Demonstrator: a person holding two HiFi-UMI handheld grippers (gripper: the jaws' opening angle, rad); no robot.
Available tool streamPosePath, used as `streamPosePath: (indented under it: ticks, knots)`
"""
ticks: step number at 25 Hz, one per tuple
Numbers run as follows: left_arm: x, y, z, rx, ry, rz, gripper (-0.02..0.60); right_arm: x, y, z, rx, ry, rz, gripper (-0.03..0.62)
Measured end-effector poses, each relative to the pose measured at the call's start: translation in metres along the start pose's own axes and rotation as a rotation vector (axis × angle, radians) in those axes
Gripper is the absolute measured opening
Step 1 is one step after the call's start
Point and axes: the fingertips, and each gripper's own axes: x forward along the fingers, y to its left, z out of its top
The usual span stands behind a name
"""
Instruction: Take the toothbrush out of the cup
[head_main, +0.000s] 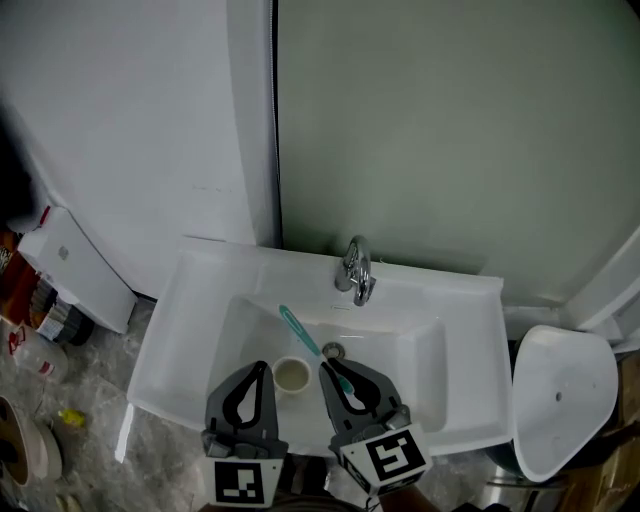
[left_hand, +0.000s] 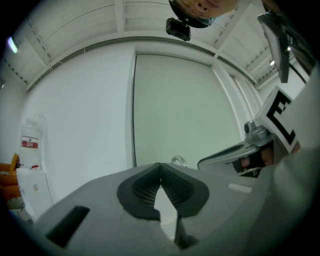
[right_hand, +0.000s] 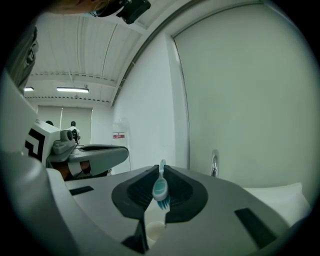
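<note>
My right gripper (head_main: 326, 369) is shut on a teal toothbrush (head_main: 300, 331). The handle sticks out past the fingertips toward the upper left, above the sink basin. In the right gripper view the brush head (right_hand: 160, 189) with its bristles lies between the jaws of the right gripper (right_hand: 161, 168), and the thin handle pokes out ahead. A small cream cup (head_main: 291, 376) stands in the basin below, with nothing in it; its rim also shows under the jaws (right_hand: 155, 231). My left gripper (head_main: 264, 367) hangs beside the cup, shut and holding nothing (left_hand: 160, 166).
A white sink (head_main: 180, 300) with a chrome faucet (head_main: 355, 268) and a drain (head_main: 333, 351) stands against a green wall panel. A white round-lidded bin (head_main: 560, 400) is at the right. A white box (head_main: 75, 265) and bottles (head_main: 50, 320) are on the floor at the left.
</note>
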Motion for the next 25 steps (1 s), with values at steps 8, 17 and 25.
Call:
streamPosePath:
  ticks: [8,17,25]
  knots:
    - [-0.011,0.005,0.034,0.032,-0.063,0.018,0.014,-0.015,0.017,0.05,-0.079,-0.124,-0.01,0.035]
    - [-0.021,0.017,0.051,0.053,-0.107,0.045,0.015,-0.025,0.023,0.076,-0.118,-0.199,-0.041,0.035]
    - [-0.028,0.018,0.054,0.059,-0.109,0.045,0.014,-0.03,0.031,0.076,-0.122,-0.205,-0.039,0.035]
